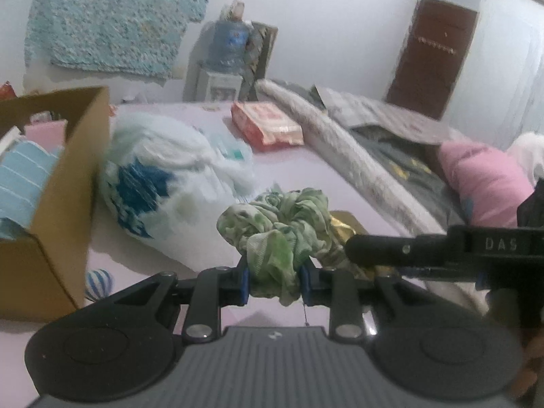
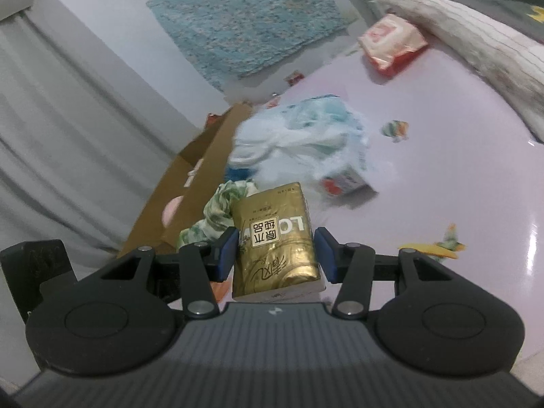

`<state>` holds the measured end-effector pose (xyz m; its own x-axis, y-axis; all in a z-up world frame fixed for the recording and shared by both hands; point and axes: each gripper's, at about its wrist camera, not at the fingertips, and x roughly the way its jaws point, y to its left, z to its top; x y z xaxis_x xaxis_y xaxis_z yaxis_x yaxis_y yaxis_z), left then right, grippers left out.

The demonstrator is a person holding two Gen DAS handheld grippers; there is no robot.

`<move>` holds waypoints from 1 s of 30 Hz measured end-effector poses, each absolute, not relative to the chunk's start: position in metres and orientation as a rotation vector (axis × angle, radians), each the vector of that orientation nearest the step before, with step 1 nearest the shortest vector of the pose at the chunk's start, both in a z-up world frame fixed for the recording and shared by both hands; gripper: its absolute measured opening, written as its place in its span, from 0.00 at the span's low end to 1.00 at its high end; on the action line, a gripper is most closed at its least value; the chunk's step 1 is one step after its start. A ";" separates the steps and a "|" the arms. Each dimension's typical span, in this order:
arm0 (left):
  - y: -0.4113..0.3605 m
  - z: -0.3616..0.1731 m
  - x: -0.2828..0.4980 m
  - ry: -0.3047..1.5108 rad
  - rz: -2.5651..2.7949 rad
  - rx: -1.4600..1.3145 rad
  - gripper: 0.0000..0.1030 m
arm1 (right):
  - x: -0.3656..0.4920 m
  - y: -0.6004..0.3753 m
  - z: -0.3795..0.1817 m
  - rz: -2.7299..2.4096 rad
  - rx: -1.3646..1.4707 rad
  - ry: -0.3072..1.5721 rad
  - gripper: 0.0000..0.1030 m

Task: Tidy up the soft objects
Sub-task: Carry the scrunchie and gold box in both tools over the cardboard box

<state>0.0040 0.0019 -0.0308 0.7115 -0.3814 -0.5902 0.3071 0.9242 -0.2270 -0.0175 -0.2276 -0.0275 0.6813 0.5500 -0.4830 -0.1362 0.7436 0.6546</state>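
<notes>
My left gripper is shut on a green floral fabric scrunchie, which bunches up above the blue pads and hangs over the pink bed sheet. My right gripper is shut on a gold tissue pack, which stands lengthwise between its blue pads. The two held things are close together: the scrunchie shows just left of the pack. One black finger of the right gripper reaches in from the right beside the scrunchie.
An open cardboard box holding a blue striped cloth stands at the left. A white plastic bag with blue print lies beside it. A red tissue packet, rolled blankets and a pink pillow lie farther back and right.
</notes>
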 end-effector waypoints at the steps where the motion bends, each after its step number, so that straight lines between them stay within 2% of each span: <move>1: 0.007 -0.025 0.002 0.660 -0.371 -0.125 0.27 | -0.015 -0.223 -0.022 0.434 0.619 0.723 0.47; 10: 0.097 0.038 -0.020 0.485 -0.135 -0.235 0.27 | 0.047 -0.138 0.047 0.746 0.508 0.712 0.47; 15: 0.159 0.053 -0.023 0.464 0.055 -0.269 0.27 | 0.105 -0.057 0.064 0.919 0.462 0.807 0.47; 23: 0.228 0.020 0.024 0.618 0.242 -0.247 0.28 | 0.178 0.074 0.039 0.938 0.286 1.057 0.47; 30: 0.247 -0.004 0.046 0.675 0.314 -0.163 0.28 | 0.211 0.117 -0.003 0.880 0.267 1.221 0.49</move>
